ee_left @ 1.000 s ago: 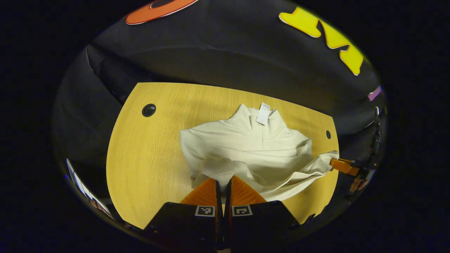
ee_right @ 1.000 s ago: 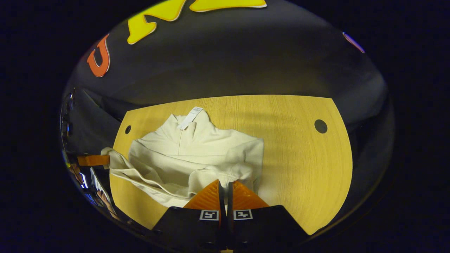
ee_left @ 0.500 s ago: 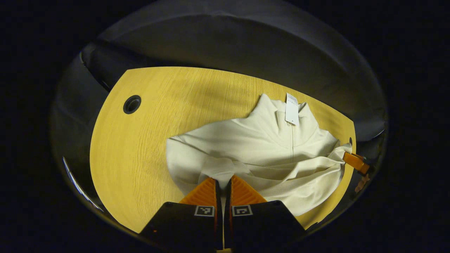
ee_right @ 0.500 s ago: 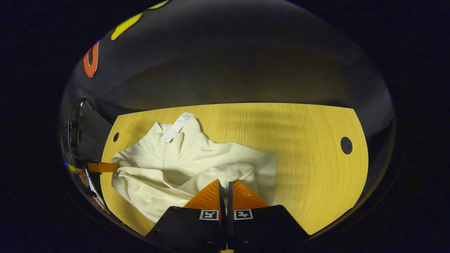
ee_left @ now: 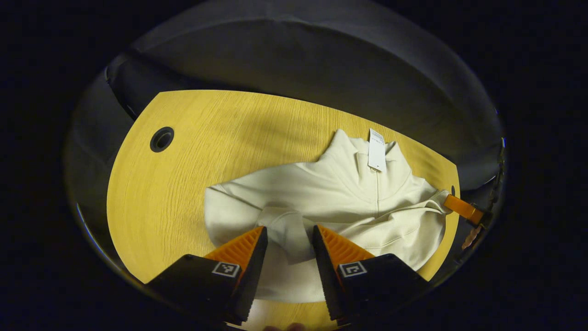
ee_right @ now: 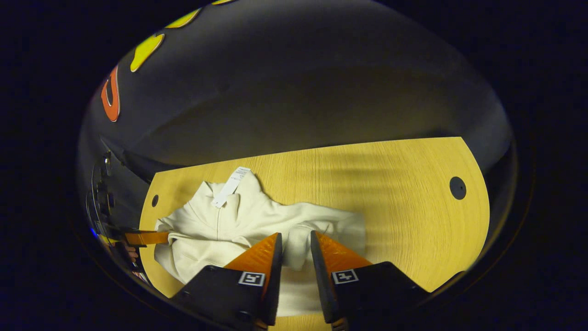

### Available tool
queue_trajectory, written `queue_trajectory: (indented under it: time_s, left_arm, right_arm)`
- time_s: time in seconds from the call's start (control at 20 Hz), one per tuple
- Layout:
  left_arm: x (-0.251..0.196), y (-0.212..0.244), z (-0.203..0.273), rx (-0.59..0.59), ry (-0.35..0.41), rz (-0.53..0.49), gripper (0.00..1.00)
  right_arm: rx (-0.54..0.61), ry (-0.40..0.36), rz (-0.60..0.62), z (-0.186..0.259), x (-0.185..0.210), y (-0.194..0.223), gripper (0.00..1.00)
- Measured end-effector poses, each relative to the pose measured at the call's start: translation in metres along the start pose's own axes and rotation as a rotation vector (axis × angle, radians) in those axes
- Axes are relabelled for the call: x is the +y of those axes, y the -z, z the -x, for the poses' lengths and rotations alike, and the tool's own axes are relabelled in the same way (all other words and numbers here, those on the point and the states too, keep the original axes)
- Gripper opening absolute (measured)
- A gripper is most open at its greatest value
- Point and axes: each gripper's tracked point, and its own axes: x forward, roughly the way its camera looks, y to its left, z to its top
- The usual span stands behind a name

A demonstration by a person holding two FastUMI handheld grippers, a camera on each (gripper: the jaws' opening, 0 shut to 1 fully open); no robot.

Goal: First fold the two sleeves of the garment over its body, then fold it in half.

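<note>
A cream garment (ee_left: 340, 193) with a stand-up collar and a white tag (ee_left: 376, 156) lies bunched on the yellow wooden table (ee_left: 183, 184). Its lower part is folded up over the body. My left gripper (ee_left: 288, 234) is open, and a folded cloth corner lies loose between its fingers. In the right gripper view the garment (ee_right: 229, 225) sits left of centre, tag (ee_right: 229, 186) at the collar. My right gripper (ee_right: 295, 241) is open too, over the garment's near right corner. The left gripper (ee_right: 147, 237) touches the garment's far left edge there.
The table has a round cable hole (ee_left: 161, 139) at its far left and another hole (ee_right: 457, 187) at the right. The bare table top (ee_right: 404, 207) stretches to the right of the garment. Black cloth walls stand close behind the table.
Both grippers have gone from shut on the garment's edge to open. The cloth has dropped flatter onto the garment's body, and both cameras sit lower and closer.
</note>
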Motion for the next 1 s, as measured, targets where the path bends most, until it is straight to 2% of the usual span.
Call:
queue_trajectory:
  time_s: [0.05, 0.1, 0.15, 0.2, 0.25, 0.35, 0.4, 0.45, 0.6, 0.75, 1.0]
  left_arm:
    - [-0.001, -0.005, 0.003, -0.024, -0.009, -0.010, 0.70]
    - [-0.002, -0.012, 0.008, -0.060, -0.017, -0.025, 0.76]
    - [-0.003, -0.020, 0.015, -0.098, -0.021, -0.042, 0.94]
    - [-0.006, -0.029, 0.024, -0.140, -0.015, -0.056, 0.87]
    - [-0.009, -0.035, 0.032, -0.177, -0.018, -0.066, 0.95]
    - [-0.012, -0.046, 0.057, -0.253, -0.029, -0.085, 0.99]
    - [-0.014, -0.050, 0.071, -0.293, -0.032, -0.096, 0.99]
    - [-0.019, -0.056, 0.090, -0.336, -0.037, -0.110, 0.99]
    - [-0.026, -0.062, 0.151, -0.479, -0.058, -0.155, 0.99]
    - [-0.024, -0.057, 0.217, -0.600, -0.068, -0.170, 0.99]
    - [-0.039, -0.017, 0.320, -0.808, -0.069, -0.208, 0.99]
  right_arm:
    - [-0.018, -0.001, 0.011, 0.005, 0.002, -0.004, 0.55]
    - [-0.044, 0.005, 0.022, 0.008, 0.002, -0.011, 0.66]
    - [-0.065, 0.006, 0.031, 0.012, 0.005, -0.015, 0.76]
    - [-0.085, -0.005, 0.033, 0.018, 0.010, -0.021, 0.76]
    - [-0.100, -0.016, 0.039, 0.026, 0.015, -0.023, 0.83]
    - [-0.152, -0.013, 0.067, 0.045, 0.021, -0.032, 0.92]
    - [-0.182, 0.002, 0.091, 0.058, 0.023, -0.038, 0.92]
    - [-0.210, 0.015, 0.117, 0.071, 0.026, -0.042, 0.96]
    - [-0.304, 0.037, 0.187, 0.123, 0.043, -0.051, 0.97]
    - [-0.432, 0.082, 0.247, 0.193, 0.056, -0.055, 0.97]
    - [-0.693, 0.164, 0.290, 0.325, 0.075, -0.046, 0.96]
